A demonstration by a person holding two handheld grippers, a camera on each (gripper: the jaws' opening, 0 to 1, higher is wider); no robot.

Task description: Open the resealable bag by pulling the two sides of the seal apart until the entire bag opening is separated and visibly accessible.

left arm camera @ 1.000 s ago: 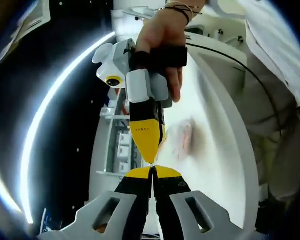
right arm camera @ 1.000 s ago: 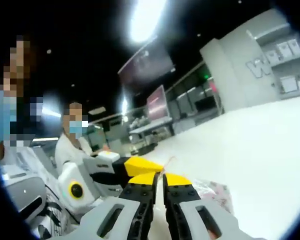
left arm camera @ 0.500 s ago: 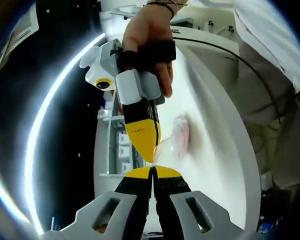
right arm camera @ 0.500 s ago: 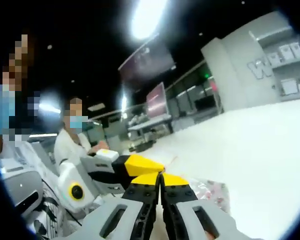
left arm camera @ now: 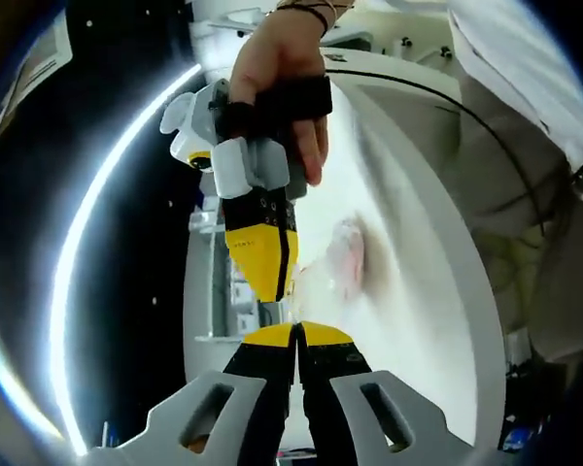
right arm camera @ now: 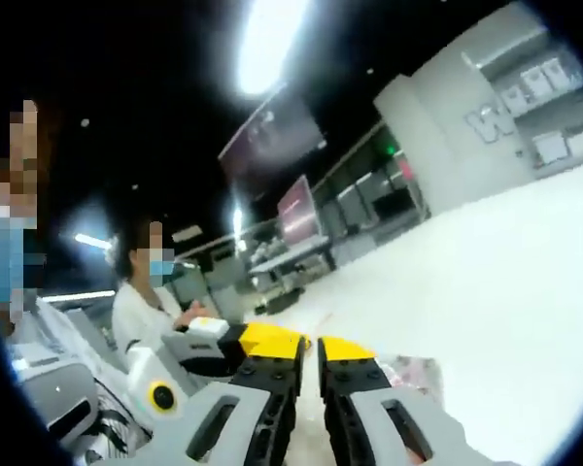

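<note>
Left gripper view: left gripper (left arm camera: pixel 296 330), yellow-tipped black jaws pressed together, pinching the clear edge of the resealable bag (left arm camera: pixel 342 262). The bag is transparent plastic with a pinkish, reddish content showing through; it hangs in the air between the two grippers above the white desk (left arm camera: pixel 418 320). Its long axis runs away from the pinched edge toward the upper right of this view. Print on the bag too blurred to read. Right gripper (left arm camera: pixel 264 277) enters from above, a person's hand (left arm camera: pixel 277 73) wrapped round its grip under a black strap; its yellow tip bears small dark lettering, not legible. Its tip meets the left gripper's tip at the bag edge. White-sleeved torso at the right. Dark room, long bright light strip (left arm camera: pixel 87 252) curving down the left side, white shelving beyond the desk edge.

Right gripper view: right gripper (right arm camera: pixel 309 351), jaws nearly closed with a thin gap; cannot tell what sits between the tips. Left gripper (right arm camera: pixel 223 348) comes in from the left, yellow tip just beside. Bag (right arm camera: pixel 413 374) lies low, right of the jaws, crumpled, pinkish. Broad white desk (right arm camera: pixel 505 282). Grey wall (right arm camera: pixel 466 136) with one large letter, reads like "W". Masked person in white (right arm camera: pixel 146 311) seated at left. Ceiling light overhead.
</note>
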